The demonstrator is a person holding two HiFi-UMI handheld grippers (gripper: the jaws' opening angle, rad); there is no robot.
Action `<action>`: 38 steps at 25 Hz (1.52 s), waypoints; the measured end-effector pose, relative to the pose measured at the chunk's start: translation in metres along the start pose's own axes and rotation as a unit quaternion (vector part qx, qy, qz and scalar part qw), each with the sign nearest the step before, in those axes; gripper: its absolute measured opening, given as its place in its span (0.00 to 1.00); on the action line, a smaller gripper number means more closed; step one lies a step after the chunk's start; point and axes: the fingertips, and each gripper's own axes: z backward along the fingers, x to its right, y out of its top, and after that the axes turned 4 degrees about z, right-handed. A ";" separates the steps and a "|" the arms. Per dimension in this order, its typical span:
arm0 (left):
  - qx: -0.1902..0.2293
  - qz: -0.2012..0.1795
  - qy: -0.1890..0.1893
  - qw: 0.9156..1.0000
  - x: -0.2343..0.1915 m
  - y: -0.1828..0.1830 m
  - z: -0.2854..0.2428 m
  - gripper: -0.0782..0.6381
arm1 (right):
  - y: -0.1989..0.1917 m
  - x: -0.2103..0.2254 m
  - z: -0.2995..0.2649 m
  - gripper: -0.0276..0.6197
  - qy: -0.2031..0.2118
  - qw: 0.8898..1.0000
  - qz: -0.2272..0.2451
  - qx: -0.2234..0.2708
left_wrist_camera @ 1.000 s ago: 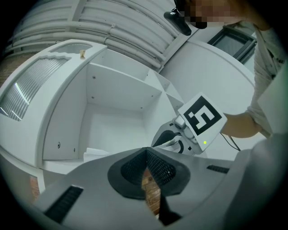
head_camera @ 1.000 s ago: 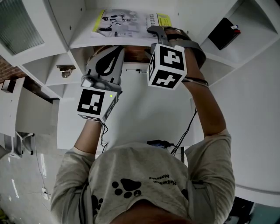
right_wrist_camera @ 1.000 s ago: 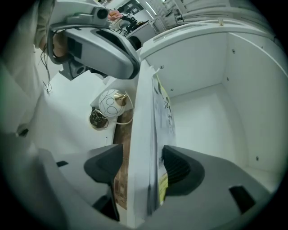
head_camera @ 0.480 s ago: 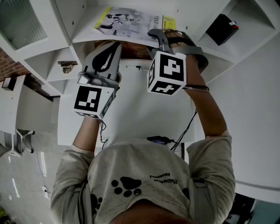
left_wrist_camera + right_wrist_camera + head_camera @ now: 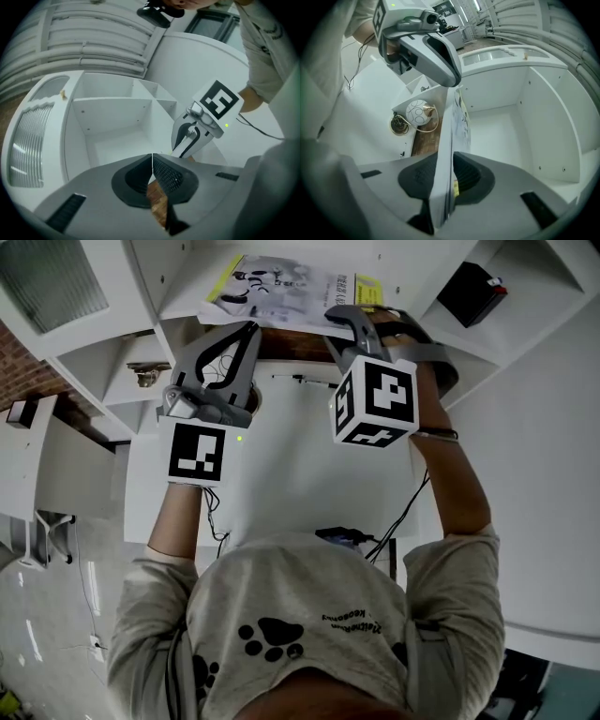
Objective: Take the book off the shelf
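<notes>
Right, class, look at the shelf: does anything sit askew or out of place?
The book lies flat and skewed, one edge jutting past the shelf front. The right gripper is closing its jaws on that edge, so this is probably the pull starting, not a fault. Nothing else stands out.

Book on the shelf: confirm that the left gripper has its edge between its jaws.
Not the left. The right gripper has the edge of the book between its jaws, which are closing on it, as the right gripper view shows. The left gripper is shut with nothing between its jaws.
</notes>
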 end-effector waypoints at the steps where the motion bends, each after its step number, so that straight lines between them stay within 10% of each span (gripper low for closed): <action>1: -0.004 -0.032 -0.006 0.999 0.003 0.001 0.001 0.13 | 0.000 -0.001 0.002 0.18 0.000 1.000 -0.002 0.003; 8: -0.083 -0.217 -0.034 0.972 0.038 -0.024 0.002 0.37 | -0.004 -0.029 0.019 0.18 -0.008 1.000 -0.010 0.014; 15: -0.170 -0.457 -0.008 0.873 0.034 -0.043 -0.018 0.43 | -0.002 -0.034 0.033 0.18 -0.009 1.000 0.008 0.022; 27: -0.212 -0.473 -0.013 0.855 0.040 -0.058 -0.031 0.24 | -0.001 -0.038 0.046 0.17 -0.038 0.998 0.006 0.039; 38: -0.224 -0.459 0.005 0.860 0.048 -0.041 -0.004 0.22 | 0.008 -0.043 0.075 0.17 -0.117 0.992 -0.032 0.026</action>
